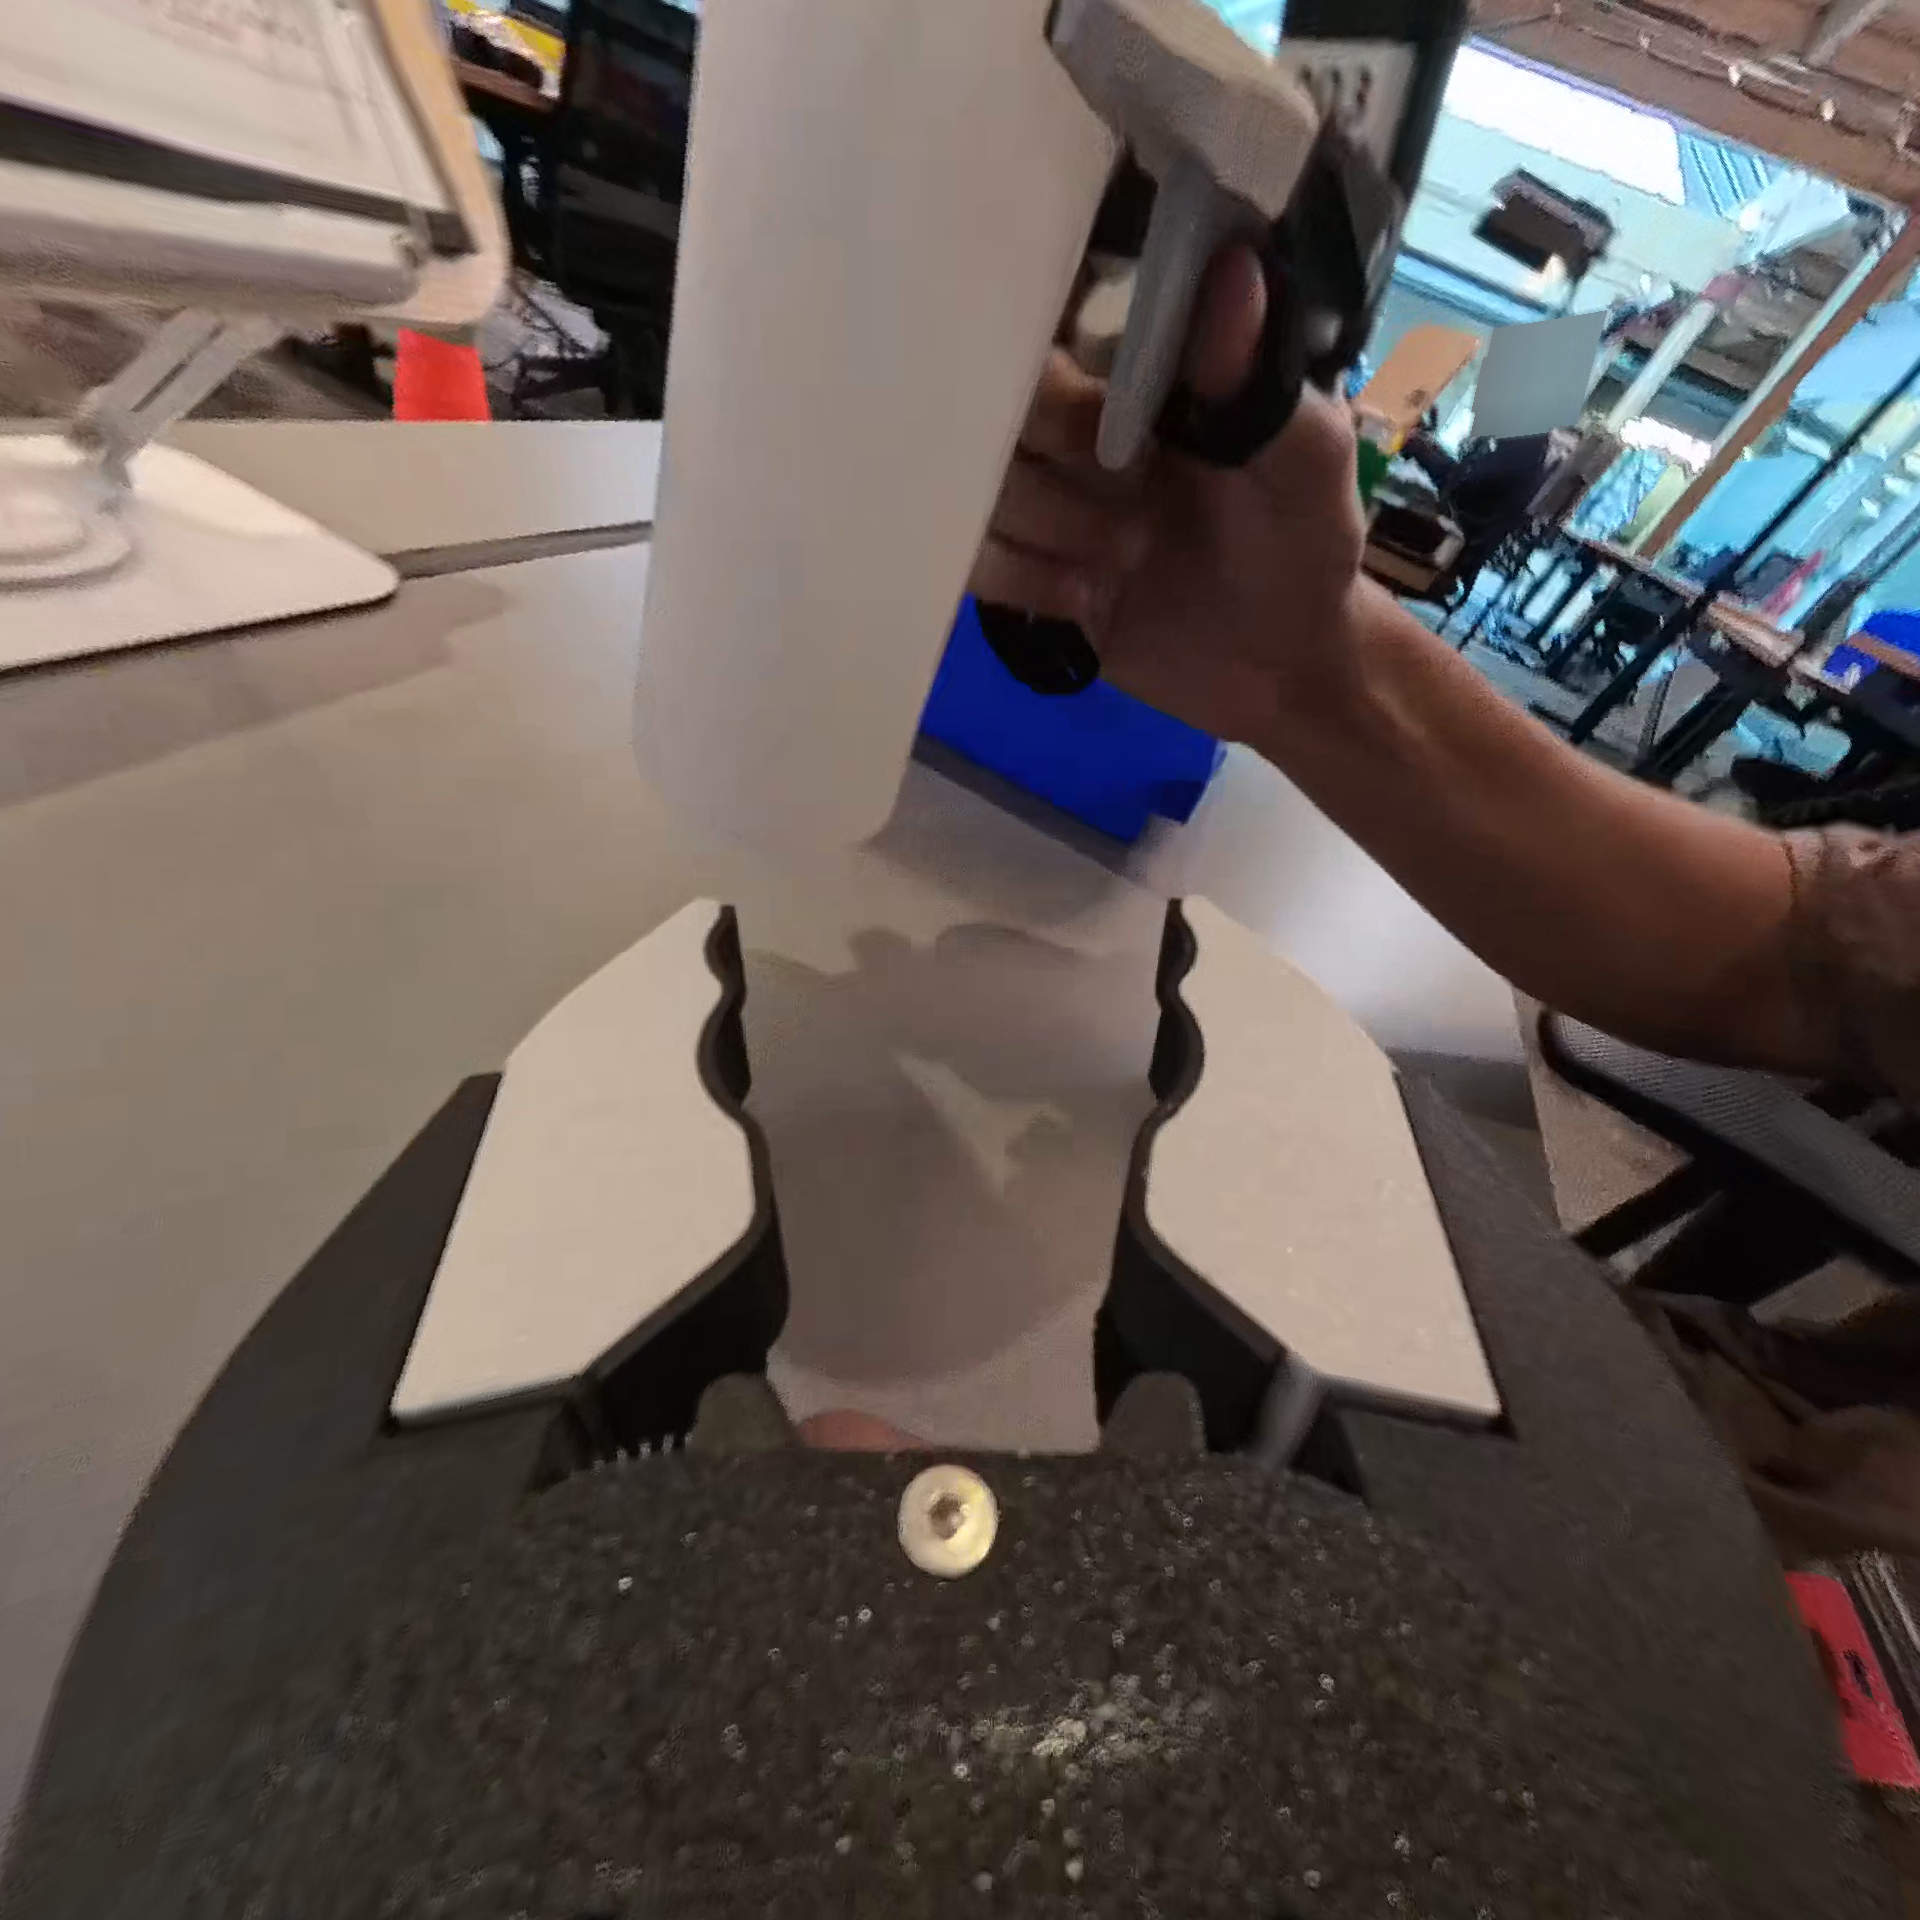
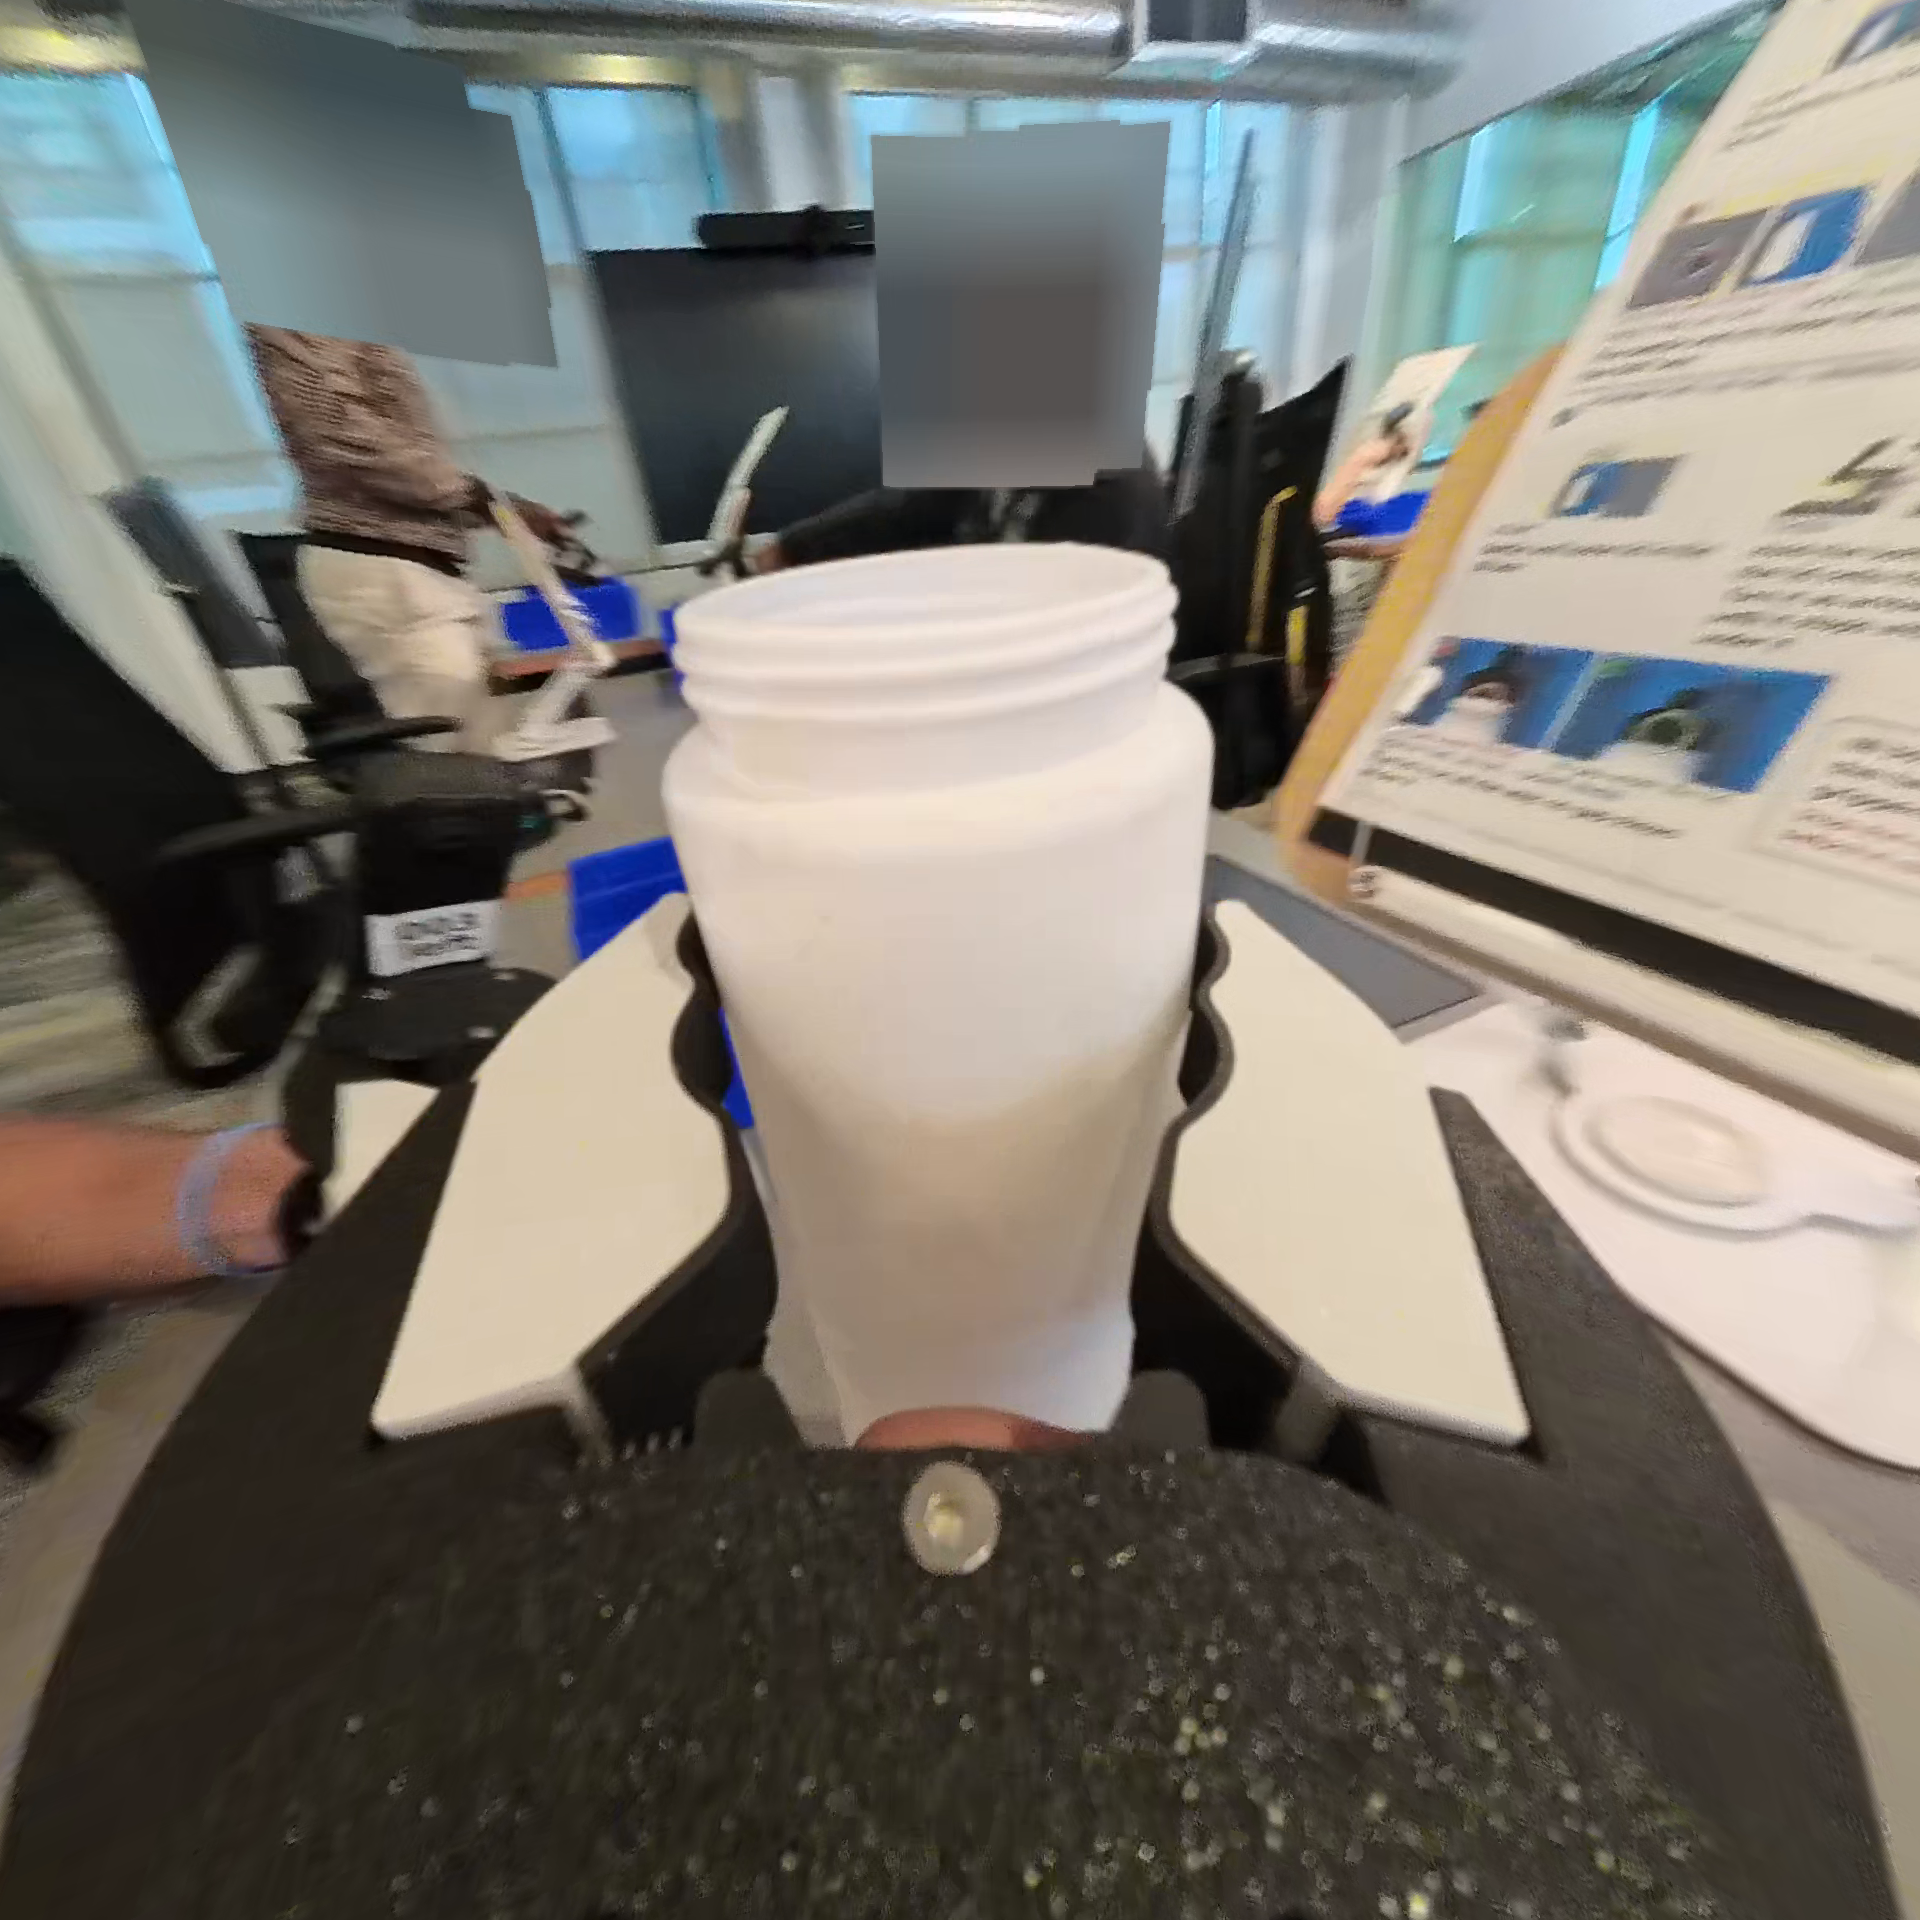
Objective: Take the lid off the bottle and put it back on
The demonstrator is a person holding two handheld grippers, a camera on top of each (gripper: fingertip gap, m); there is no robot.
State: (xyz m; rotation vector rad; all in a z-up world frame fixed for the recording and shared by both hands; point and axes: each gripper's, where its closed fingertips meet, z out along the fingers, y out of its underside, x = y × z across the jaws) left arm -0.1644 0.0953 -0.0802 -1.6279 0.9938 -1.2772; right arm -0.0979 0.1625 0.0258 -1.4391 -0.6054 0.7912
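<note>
Lid's off: bottle mouth is bare, threads showing. I read this as the turnaround between removal and refit.

Right gripper is clamped on the bottle body, both fingers pressing its sides, below the shoulder. Left gripper sits below the bottle's base, fingers closed on a pale, blurred piece filling the gap. I take that as the lid.

Next move as I see it: bring the lid above the mouth, square it to the threads, seat it, twist.

Count: one bottle, one lid, two grippers. One blue bin behind the bottle, one instruction board to its right.
</note>
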